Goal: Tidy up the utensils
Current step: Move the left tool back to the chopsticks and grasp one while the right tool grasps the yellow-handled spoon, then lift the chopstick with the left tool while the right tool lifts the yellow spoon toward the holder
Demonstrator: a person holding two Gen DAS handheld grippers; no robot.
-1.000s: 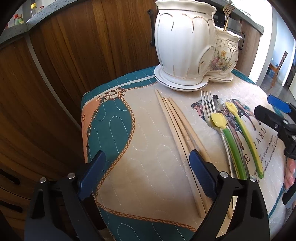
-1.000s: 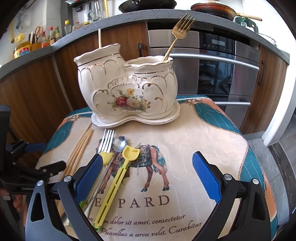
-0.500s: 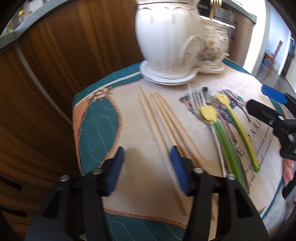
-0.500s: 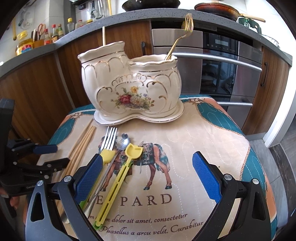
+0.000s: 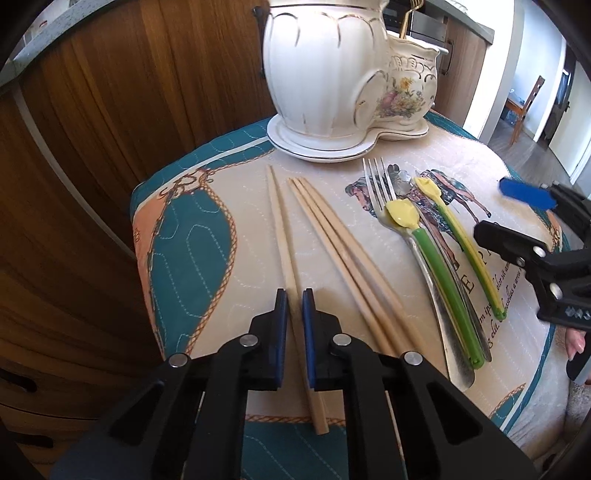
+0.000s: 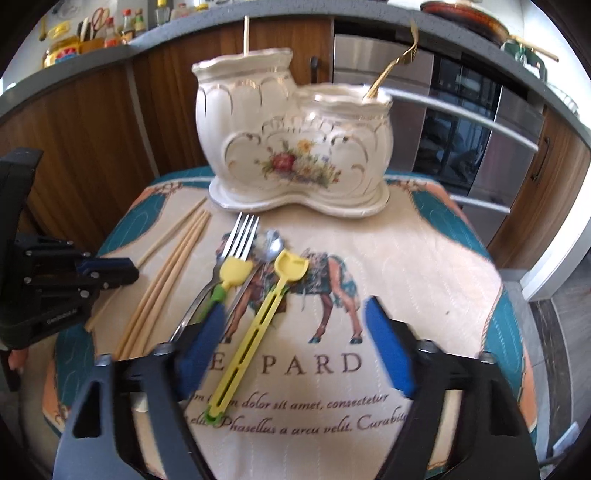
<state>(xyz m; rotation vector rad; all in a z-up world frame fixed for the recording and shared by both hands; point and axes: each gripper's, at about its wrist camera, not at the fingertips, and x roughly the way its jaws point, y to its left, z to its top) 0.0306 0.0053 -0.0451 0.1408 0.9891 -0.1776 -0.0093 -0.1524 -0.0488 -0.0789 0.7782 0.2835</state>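
My left gripper [image 5: 293, 299] is shut on a single wooden chopstick [image 5: 281, 225] that lies on the quilted mat, apart from a bundle of other chopsticks [image 5: 343, 251]. A steel fork [image 5: 376, 181], a green-handled yellow spoon [image 5: 428, 251], a steel spoon [image 5: 400, 181] and a yellow shovel-shaped utensil [image 5: 461, 240] lie to the right. The white two-part ceramic holder [image 6: 291, 147] stands at the back, with a gold fork [image 6: 395, 66] and a stick in it. My right gripper [image 6: 295, 332] is open above the yellow utensil [image 6: 258, 332].
The quilted mat [image 6: 424, 277] covers a small table. Wooden cabinets [image 5: 110, 110] stand close behind on the left and an oven [image 6: 461, 122] behind on the right. Bottles stand on the counter [image 6: 92, 33] at the back left.
My left gripper has moved forward and down and closed its jaws on the single chopstick. My right gripper has moved forward toward the yellow utensil and stays open.
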